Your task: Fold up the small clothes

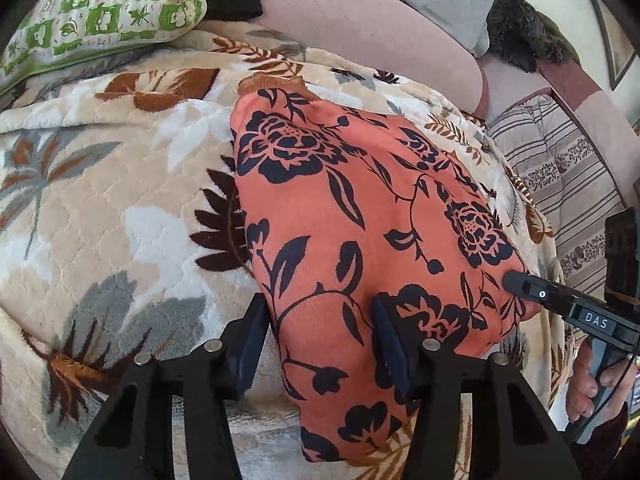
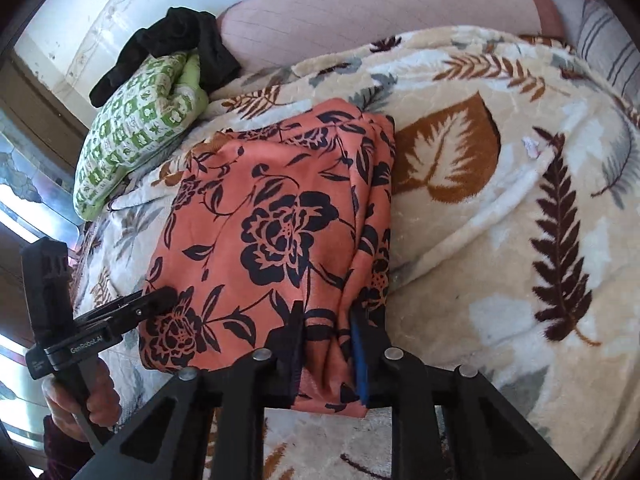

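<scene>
Left wrist view first: the orange floral garment [image 1: 352,216] lies folded into a long panel on the leaf-print blanket [image 1: 104,208], running away from the person toward the pink headboard [image 1: 360,24]. Its long axis lines up with the left tool [image 1: 320,344], whose jaws stand moderately wide and straddle the near left edge, one finger out over the blanket, the other on the cloth. Nothing is pinched there that I can see.

Right wrist view now: the right tool [image 2: 326,340] is at the near right corner of the garment [image 2: 272,216], jaws narrow, with a bunched fold of fabric between them. It looks gripped, and the stacked layers along that right edge [image 2: 376,216] rise straight ahead of it. The left tool [image 2: 160,298] shows low on the left, tip touching the cloth.

My guess is the next fold carries the near end up toward the far end. The right side seems ready; the left needs to close first. A green patterned pillow [image 2: 136,148] and a black garment [image 2: 176,36] sit beyond, well apart
</scene>
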`<state>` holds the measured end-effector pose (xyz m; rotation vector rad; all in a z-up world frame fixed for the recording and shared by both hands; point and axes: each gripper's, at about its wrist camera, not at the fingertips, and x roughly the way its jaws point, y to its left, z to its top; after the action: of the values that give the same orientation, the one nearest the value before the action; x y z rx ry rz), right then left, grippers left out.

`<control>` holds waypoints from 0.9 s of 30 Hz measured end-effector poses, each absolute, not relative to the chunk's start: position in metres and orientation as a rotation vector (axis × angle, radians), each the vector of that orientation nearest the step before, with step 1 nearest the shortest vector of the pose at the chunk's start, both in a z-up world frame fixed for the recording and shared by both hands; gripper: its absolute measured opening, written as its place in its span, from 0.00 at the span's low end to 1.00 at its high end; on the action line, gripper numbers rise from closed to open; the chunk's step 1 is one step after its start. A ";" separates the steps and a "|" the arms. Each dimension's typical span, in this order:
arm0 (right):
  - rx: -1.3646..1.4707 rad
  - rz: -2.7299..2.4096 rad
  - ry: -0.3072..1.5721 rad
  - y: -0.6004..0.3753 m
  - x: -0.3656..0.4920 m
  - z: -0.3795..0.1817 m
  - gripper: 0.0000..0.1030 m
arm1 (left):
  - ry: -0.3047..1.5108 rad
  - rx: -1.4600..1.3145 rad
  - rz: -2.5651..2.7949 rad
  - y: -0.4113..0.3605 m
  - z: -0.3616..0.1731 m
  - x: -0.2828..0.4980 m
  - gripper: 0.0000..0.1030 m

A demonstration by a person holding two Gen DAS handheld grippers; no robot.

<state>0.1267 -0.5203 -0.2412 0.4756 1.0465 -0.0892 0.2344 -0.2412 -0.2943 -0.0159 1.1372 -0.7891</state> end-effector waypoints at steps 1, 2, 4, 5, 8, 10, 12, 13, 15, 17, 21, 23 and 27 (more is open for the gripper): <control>0.459 -0.081 1.032 -0.518 0.124 -0.236 0.19 | 1.127 -0.011 -0.785 -0.240 -0.292 0.235 0.53; 0.450 -0.062 1.023 -0.515 0.122 -0.232 0.19 | 1.111 -0.005 -0.776 -0.238 -0.289 0.235 0.53; 0.464 -0.018 1.026 -0.511 0.120 -0.228 0.18 | 1.083 0.007 -0.750 -0.234 -0.283 0.239 0.57; 0.473 -0.008 1.035 -0.510 0.119 -0.228 0.18 | 1.078 0.009 -0.743 -0.232 -0.282 0.240 0.59; 0.466 -0.062 1.120 -0.517 0.120 -0.249 0.18 | 1.073 0.022 -0.709 -0.229 -0.284 0.243 0.75; 0.517 -0.066 1.174 -0.531 0.122 -0.272 0.19 | 1.079 0.036 -0.712 -0.233 -0.287 0.242 0.77; 0.615 -0.047 1.160 -0.545 0.120 -0.275 0.26 | 1.083 0.055 -0.710 -0.238 -0.289 0.239 0.78; 0.618 -0.048 1.163 -0.546 0.120 -0.271 0.28 | 1.081 0.061 -0.708 -0.240 -0.289 0.238 0.79; 0.569 -0.068 1.147 -0.546 0.121 -0.257 0.28 | 1.069 0.067 -0.706 -0.244 -0.287 0.234 0.79; 0.543 -0.103 1.064 -0.547 0.120 -0.240 0.28 | 1.062 0.085 -0.709 -0.248 -0.287 0.231 0.80; 0.578 -0.088 0.908 -0.543 0.124 -0.225 0.28 | 1.054 0.137 -0.691 -0.254 -0.292 0.226 0.85; 0.590 -0.065 0.893 -0.536 0.131 -0.228 0.28 | 1.056 0.140 -0.676 -0.254 -0.295 0.225 0.90; 0.610 -0.011 1.037 -0.518 0.154 -0.262 0.30 | 1.086 0.129 -0.665 -0.252 -0.301 0.227 0.94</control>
<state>0.1535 -0.5185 -0.2615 0.6104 1.0373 -0.0105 0.2268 -0.2522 -0.3006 0.1291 1.0860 -0.6645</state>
